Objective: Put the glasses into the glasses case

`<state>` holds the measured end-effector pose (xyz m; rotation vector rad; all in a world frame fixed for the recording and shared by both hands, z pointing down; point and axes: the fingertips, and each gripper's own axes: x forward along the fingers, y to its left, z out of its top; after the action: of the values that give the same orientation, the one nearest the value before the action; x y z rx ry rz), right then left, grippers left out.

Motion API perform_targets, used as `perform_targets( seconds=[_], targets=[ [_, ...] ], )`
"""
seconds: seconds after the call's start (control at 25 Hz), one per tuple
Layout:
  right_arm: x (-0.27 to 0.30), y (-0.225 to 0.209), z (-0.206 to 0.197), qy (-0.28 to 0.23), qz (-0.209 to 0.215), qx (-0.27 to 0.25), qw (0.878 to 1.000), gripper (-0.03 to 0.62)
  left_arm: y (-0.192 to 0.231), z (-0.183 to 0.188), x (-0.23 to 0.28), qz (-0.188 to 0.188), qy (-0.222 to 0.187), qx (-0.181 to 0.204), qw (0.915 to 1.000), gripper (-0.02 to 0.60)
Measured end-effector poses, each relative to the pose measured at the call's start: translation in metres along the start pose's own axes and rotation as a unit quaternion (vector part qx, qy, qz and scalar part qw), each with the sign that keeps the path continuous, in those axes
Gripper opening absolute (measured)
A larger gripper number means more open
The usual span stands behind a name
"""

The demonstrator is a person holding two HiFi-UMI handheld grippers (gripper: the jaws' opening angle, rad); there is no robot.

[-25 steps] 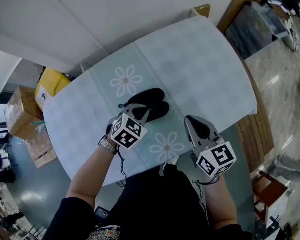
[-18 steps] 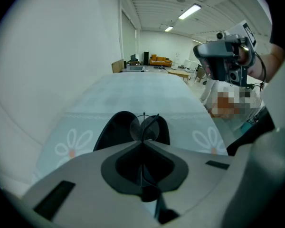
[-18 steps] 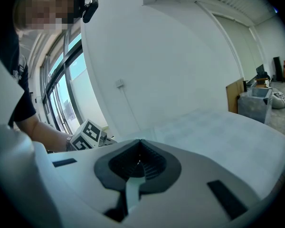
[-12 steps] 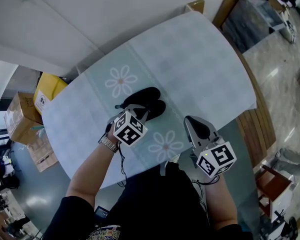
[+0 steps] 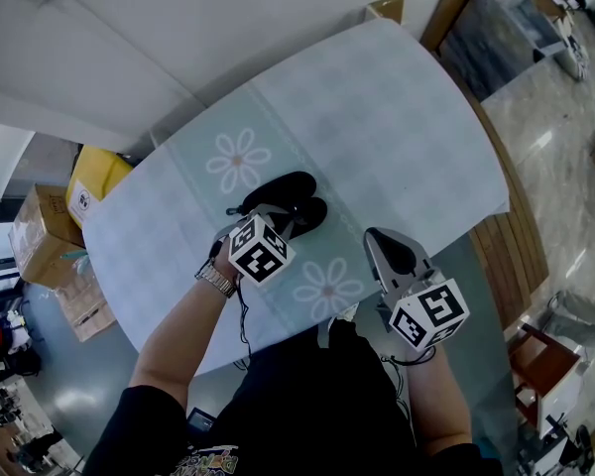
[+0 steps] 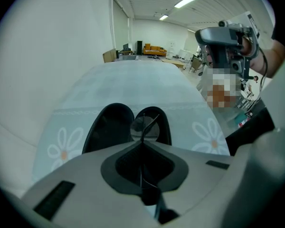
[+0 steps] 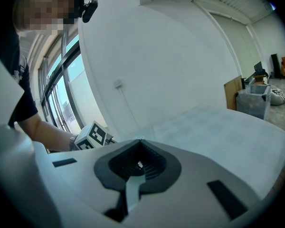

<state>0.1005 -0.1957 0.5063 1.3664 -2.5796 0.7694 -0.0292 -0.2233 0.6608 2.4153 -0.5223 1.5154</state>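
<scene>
On the tabletop (image 5: 377, 117), under a pale cloth printed with flowers, the black glasses case (image 5: 296, 191) lies open toward the near edge, between two of the flower prints. In the left gripper view its two hollow halves (image 6: 109, 127) sit side by side, and neither holds anything. The left gripper (image 5: 270, 216) hangs just over the case's near side. Its jaws are pressed together on a thin wire part of the glasses (image 6: 143, 127), whose round lens shows just beyond the tips, above the case's right half. The right gripper (image 5: 374, 236) sits over the near edge of the tabletop, to the right of the case and apart from it, with its jaws (image 7: 140, 141) together and nothing between them.
</scene>
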Motion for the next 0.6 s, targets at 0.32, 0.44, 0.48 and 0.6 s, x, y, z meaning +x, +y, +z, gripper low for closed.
perform_targets(
  seconds=[0.32,0.44,0.48,0.6],
  targets=[
    [-0.006,-0.002,-0.001,-0.003,-0.005,0.003,1.000,0.023,-0.005,-0.002,0.005,-0.005,0.012,0.006,0.9999,0.031],
    [-0.009,-0.003,-0.003,-0.004,-0.007,0.006,1.000,0.023,-0.006,-0.002,0.006,-0.005,0.011,0.005,0.9999,0.031],
    [-0.010,-0.003,-0.002,-0.005,-0.007,0.005,1.000,0.023,-0.005,-0.002,0.006,-0.004,0.011,0.004,0.9999,0.032],
    [-0.014,-0.004,-0.001,-0.008,-0.008,0.004,1.000,0.023,-0.005,-0.001,0.006,-0.001,0.007,0.001,1.0000,0.032]
  ],
)
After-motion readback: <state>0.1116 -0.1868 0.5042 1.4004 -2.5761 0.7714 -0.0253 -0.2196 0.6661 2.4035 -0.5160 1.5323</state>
